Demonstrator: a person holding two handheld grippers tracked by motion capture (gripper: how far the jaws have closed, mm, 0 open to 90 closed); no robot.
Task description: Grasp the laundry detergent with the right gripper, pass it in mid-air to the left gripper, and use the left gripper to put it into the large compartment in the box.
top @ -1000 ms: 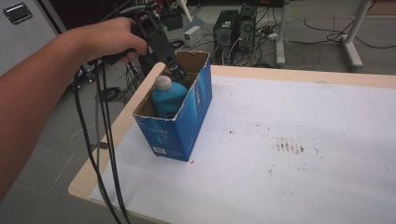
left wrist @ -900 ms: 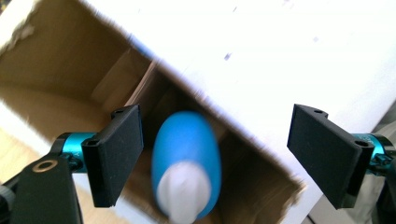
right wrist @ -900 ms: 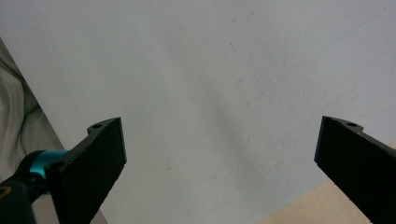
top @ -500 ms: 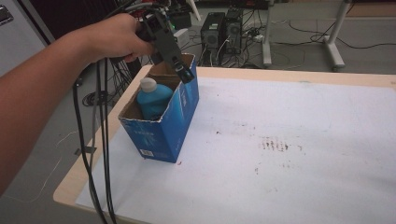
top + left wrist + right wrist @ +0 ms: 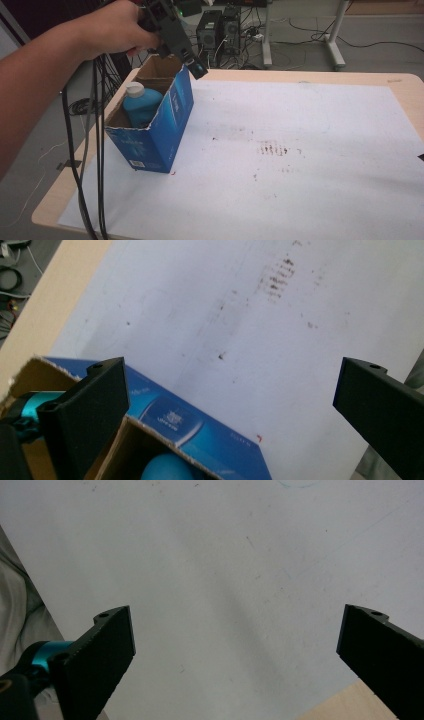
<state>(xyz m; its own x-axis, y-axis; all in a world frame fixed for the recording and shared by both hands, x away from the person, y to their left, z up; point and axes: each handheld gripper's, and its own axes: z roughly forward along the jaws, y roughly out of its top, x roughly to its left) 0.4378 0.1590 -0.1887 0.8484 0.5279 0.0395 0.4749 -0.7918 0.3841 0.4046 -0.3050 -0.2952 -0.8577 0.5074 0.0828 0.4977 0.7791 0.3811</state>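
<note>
At the left of the high view, black cables (image 5: 97, 150) are seen hanging past the table's (image 5: 400, 87) left edge, down from the left hand (image 5: 112, 27). Just right of them, a blue cardboard box (image 5: 160, 135) stands open-topped on the white sheet (image 5: 300, 150), near the table's left edge. A blue bottle (image 5: 140, 105) with a white cap is seen upright inside the box, against its left wall.

Above the box's far corner, the left gripper (image 5: 192, 62) is held clear of the rim, angled down and to the right. Its jaws have just been opening and are spread wide with nothing between them; in the left gripper view (image 5: 225, 395) the box's torn rim and the bottle's shoulder lie below them.

Further right, a patch of dark smudges (image 5: 272, 149) is seen on the sheet, otherwise bare to the right edge. Beyond the table, computer towers (image 5: 220, 30) and table legs stand on the floor.

In the right gripper view, the right gripper (image 5: 235, 635) is held with its jaws wide apart over plain white sheet, nothing between them.
</note>
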